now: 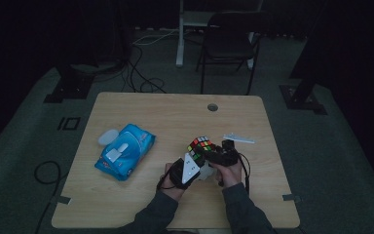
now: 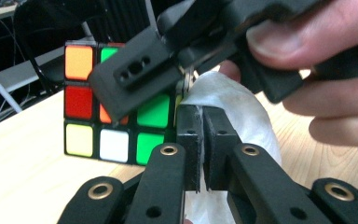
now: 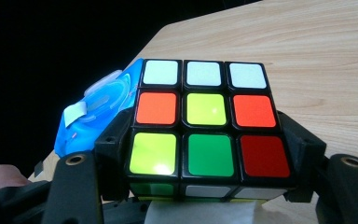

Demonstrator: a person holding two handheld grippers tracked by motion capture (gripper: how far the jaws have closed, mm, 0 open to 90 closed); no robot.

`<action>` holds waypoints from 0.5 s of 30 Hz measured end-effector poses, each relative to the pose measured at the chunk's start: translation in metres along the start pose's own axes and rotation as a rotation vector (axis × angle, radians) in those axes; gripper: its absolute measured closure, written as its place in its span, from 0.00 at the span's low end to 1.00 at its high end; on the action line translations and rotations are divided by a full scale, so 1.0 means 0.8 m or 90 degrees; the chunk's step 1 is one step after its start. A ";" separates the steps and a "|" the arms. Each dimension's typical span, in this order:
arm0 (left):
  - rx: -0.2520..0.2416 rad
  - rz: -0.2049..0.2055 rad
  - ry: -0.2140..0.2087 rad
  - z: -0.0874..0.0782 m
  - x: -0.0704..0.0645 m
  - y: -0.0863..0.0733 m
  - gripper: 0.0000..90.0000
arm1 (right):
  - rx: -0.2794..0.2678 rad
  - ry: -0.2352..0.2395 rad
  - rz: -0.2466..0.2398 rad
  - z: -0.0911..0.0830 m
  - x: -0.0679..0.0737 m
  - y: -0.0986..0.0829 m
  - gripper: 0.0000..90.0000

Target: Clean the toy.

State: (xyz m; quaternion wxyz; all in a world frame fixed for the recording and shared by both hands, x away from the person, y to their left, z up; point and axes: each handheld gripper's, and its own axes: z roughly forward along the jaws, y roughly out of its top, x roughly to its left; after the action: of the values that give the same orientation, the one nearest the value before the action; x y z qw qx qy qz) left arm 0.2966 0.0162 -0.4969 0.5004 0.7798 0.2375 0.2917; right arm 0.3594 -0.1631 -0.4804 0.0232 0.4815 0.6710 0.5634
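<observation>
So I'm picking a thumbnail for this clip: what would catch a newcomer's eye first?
The bright puzzle cube stands out most, clamped between the right gripper jaws near the middle of the wooden table. Next comes the white wipe, pinched in the shut left gripper right beside the cube. To the left lies a blue wipes pack with its lid flipped open.

Dim room, dark walls; grey floor (image 1: 24, 112), black chair (image 1: 229, 41) behind wooden table (image 1: 165, 109).
</observation>
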 end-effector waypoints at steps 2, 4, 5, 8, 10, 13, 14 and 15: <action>0.005 0.001 0.001 0.001 -0.001 -0.001 0.97 | -0.001 -0.001 0.000 -0.001 -0.001 0.000 0.38; 0.011 0.008 0.003 0.001 -0.002 -0.002 0.97 | -0.002 -0.002 -0.002 -0.001 -0.002 0.000 0.38; 0.013 0.011 0.003 0.001 -0.002 -0.003 0.97 | -0.002 -0.003 0.000 -0.002 -0.003 0.000 0.38; 0.020 0.013 0.005 0.002 -0.002 -0.006 0.97 | -0.008 -0.001 0.001 -0.003 -0.004 0.001 0.38; 0.024 0.011 0.006 0.002 -0.003 -0.008 0.97 | -0.010 0.001 0.005 -0.005 -0.004 0.002 0.38; 0.030 0.011 0.005 0.002 -0.002 -0.012 0.97 | -0.010 0.003 0.003 -0.006 -0.004 0.003 0.38; 0.034 0.012 0.005 0.002 -0.002 -0.013 0.97 | -0.011 0.003 0.003 -0.006 -0.004 0.003 0.38; 0.035 0.012 0.005 0.002 -0.002 -0.014 0.97 | -0.012 0.003 0.001 -0.006 -0.003 0.003 0.38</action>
State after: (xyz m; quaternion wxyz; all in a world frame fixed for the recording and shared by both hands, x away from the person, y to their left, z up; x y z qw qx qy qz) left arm 0.2956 0.0183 -0.5080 0.4751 0.7942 0.2401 0.2931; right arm 0.3596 -0.1688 -0.4782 0.0257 0.4805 0.6654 0.5707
